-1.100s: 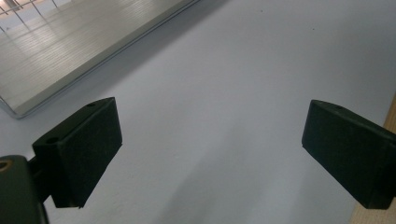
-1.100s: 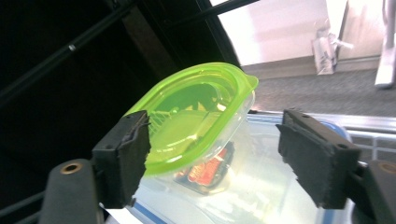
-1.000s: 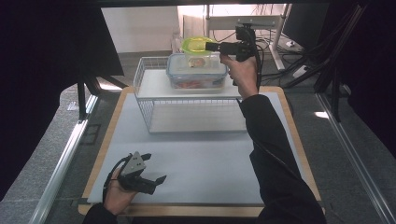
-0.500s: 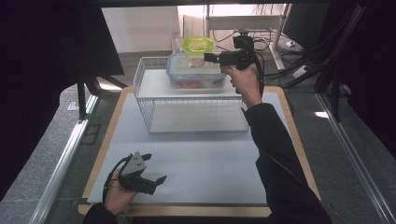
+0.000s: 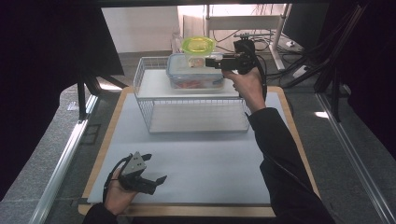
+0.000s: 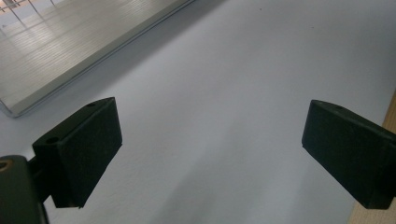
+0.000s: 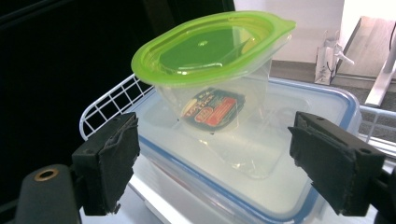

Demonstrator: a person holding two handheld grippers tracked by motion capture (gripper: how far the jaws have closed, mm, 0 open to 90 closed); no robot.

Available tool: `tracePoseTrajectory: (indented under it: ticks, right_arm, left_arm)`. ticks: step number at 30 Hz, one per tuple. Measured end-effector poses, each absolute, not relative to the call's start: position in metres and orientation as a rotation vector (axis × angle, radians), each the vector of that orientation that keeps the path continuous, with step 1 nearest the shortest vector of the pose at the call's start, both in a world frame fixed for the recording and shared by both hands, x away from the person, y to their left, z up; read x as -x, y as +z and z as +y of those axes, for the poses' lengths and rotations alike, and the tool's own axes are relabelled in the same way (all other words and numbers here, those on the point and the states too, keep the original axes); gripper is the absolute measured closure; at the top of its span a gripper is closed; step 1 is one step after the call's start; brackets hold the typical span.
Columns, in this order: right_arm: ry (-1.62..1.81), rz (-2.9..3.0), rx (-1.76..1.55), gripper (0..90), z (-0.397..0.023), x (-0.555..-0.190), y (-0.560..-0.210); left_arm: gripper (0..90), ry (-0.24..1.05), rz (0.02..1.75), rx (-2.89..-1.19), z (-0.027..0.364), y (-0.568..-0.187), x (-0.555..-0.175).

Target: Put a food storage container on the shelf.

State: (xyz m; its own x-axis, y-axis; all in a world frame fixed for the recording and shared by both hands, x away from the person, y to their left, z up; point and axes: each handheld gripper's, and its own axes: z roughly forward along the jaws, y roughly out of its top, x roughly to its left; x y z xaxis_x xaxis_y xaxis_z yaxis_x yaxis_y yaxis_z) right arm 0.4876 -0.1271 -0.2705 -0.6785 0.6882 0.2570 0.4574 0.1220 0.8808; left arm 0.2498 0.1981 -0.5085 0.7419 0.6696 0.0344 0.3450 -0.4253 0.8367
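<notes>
High view has the right gripper up by the green-lidded tub, jaws apart, tub sitting on the blue-rimmed box on the wire rack. Left gripper sits wide open low over the tabletop

1. A white wire two-tier rack stands at the far middle of the pale grey mat on the wood-edged table.
2. On the rack's upper shelf, toward its right end, sits a clear rectangular box with a blue-rimmed lid.
3. A clear tub with a green lid rests tilted on top of that box.
4. The right gripper is just right of the tub, level with it.
5. The left gripper lies over the mat's near left corner, well in front of the rack.
</notes>
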Motion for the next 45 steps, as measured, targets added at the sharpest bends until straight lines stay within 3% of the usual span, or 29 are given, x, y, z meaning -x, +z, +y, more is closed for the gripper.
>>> tracePoseTrajectory:
  ticks: [45]
  right_arm:
    - [1.509,2.278,-0.975,7.2,-0.136,-0.433,-0.294]
  left_arm:
    - [4.6,0.451,0.763,-2.049,0.197,-0.510,-0.250]
